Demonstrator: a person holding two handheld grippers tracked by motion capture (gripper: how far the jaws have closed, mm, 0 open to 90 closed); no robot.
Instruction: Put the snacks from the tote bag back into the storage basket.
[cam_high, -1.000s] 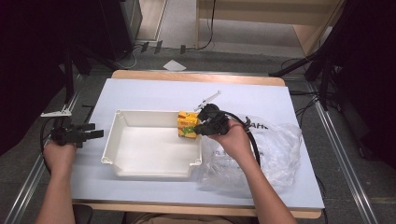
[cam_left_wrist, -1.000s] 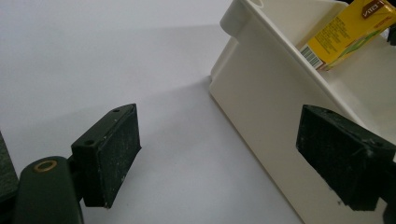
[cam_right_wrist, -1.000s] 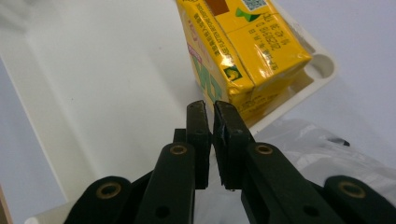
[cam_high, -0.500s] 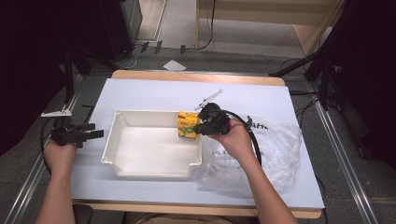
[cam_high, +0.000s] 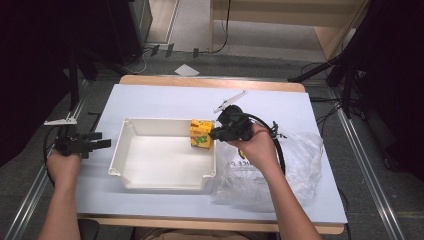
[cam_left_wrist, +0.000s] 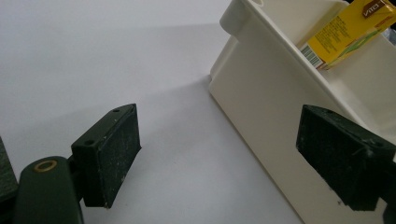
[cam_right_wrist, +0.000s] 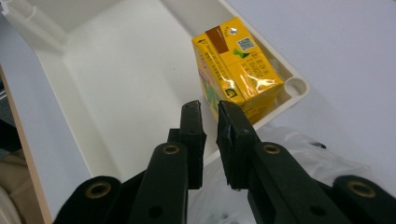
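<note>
Right gripper (cam_high: 216, 134), at three o'clock of the white tray (cam_high: 120, 150), has just been opening its jaws to a narrow gap, nothing between them. Left gripper (cam_high: 102, 143), at nine o'clock, stands wide and empty. The yellow carton (cam_right_wrist: 236, 70) rests in the tray's corner against the wall; a jaw brushing it could tip it over. The plastic bag (cam_high: 300, 165) is crumpled; its contents cannot be made out.
</note>
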